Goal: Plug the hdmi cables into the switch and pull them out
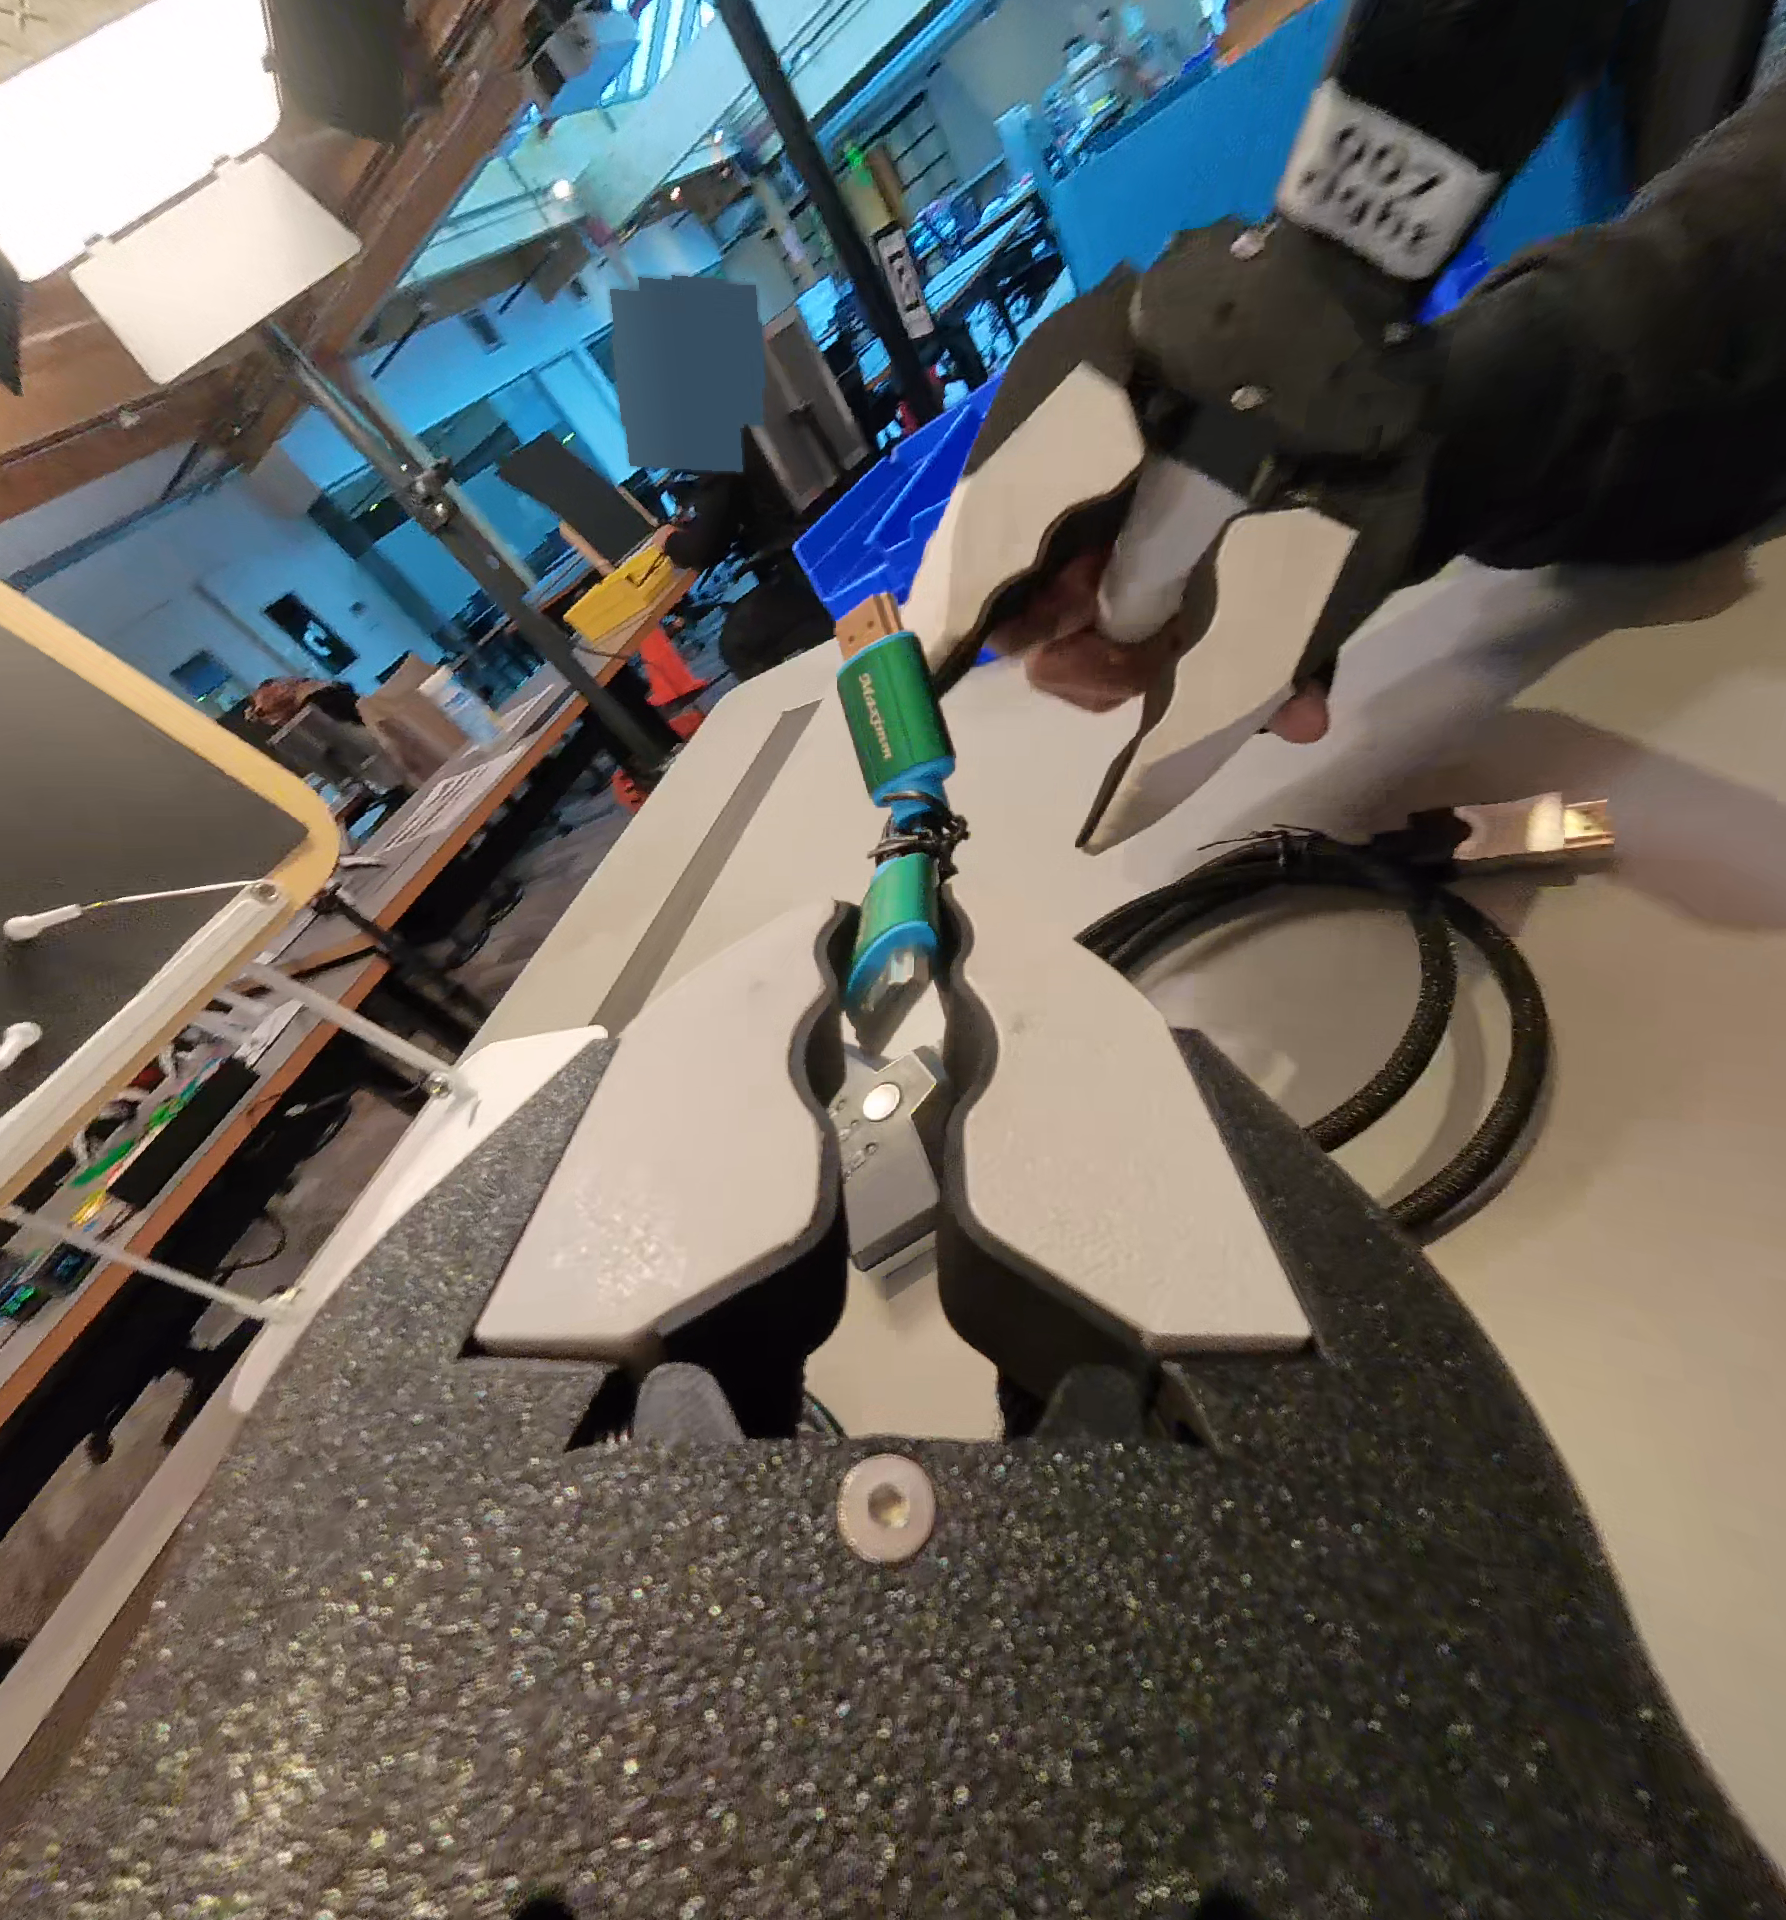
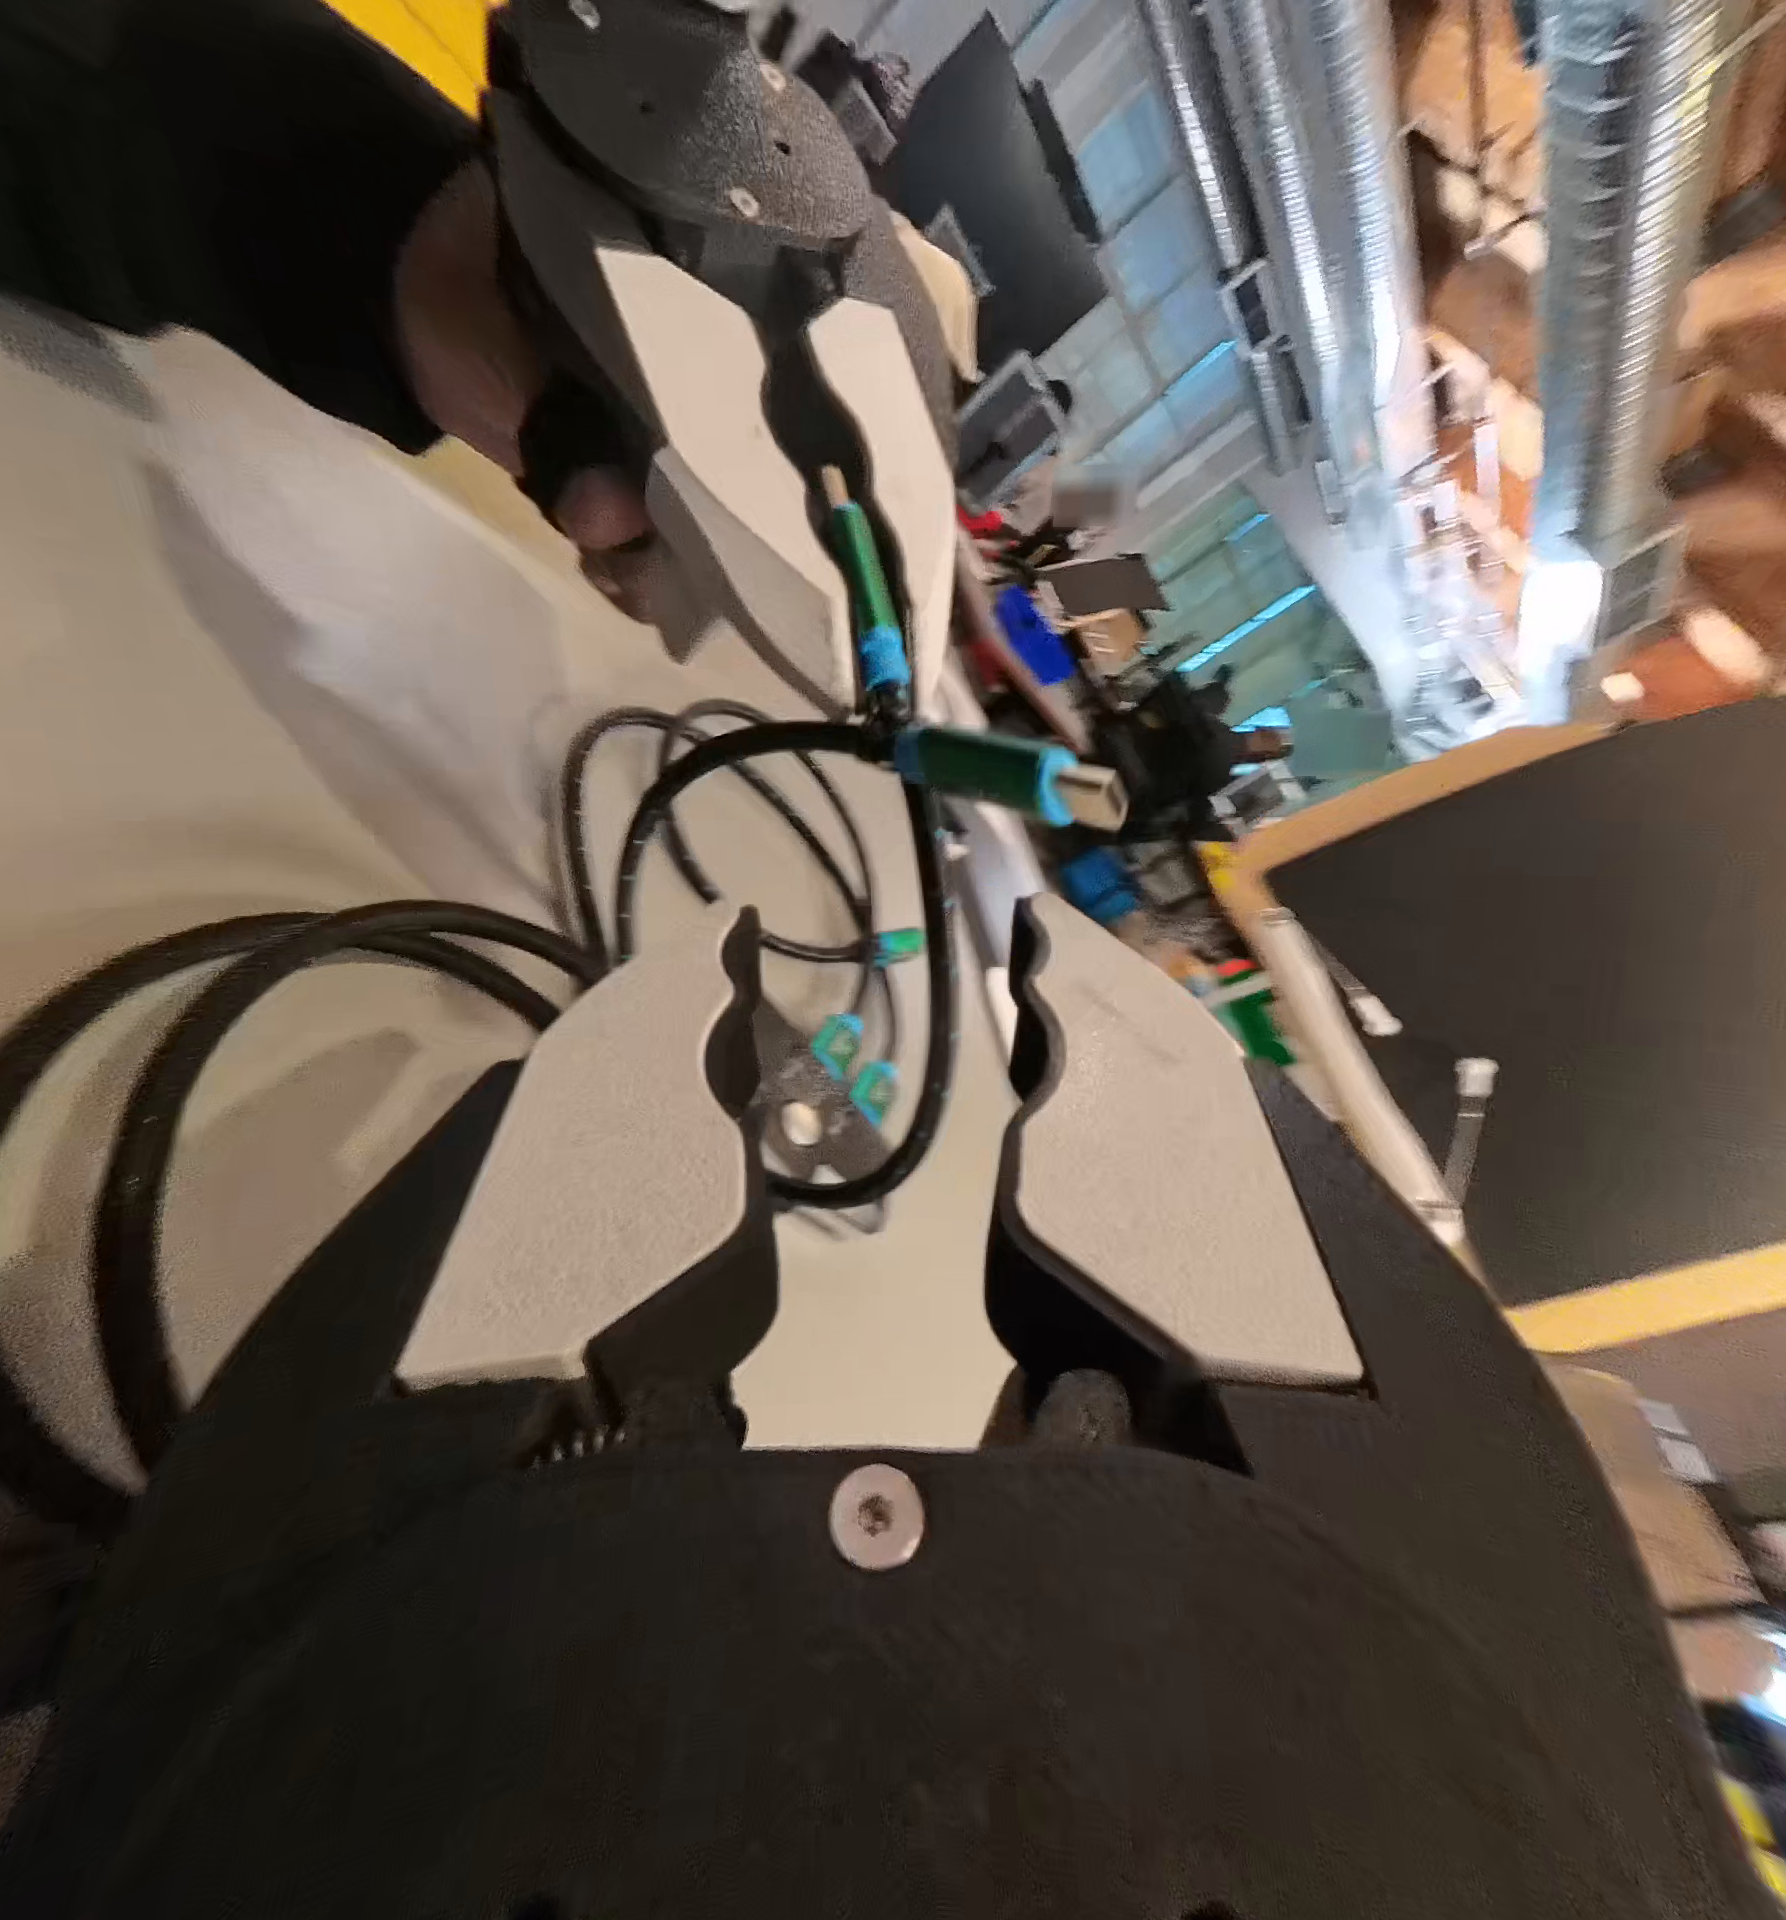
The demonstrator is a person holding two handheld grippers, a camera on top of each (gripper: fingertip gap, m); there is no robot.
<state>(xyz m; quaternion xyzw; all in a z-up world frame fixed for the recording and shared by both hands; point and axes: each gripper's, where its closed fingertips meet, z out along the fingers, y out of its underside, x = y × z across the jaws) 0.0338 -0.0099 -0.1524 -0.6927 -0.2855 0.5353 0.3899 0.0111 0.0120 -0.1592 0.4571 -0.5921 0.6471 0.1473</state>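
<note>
Green HDMI plug (image 1: 887, 951) clamped in left gripper (image 1: 894, 935).

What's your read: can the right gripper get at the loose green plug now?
Probably yes. The right gripper is open and the loose green plug juts into clear air just ahead of it; the left gripper clamps only the other green plug.

A workshop or lab: long cluttered wooden workbenches (image 1: 515, 748), stacked blue plastic bins (image 1: 878, 520), silver ceiling ducts (image 2: 1273, 260), black steel posts (image 1: 816, 197)
</note>
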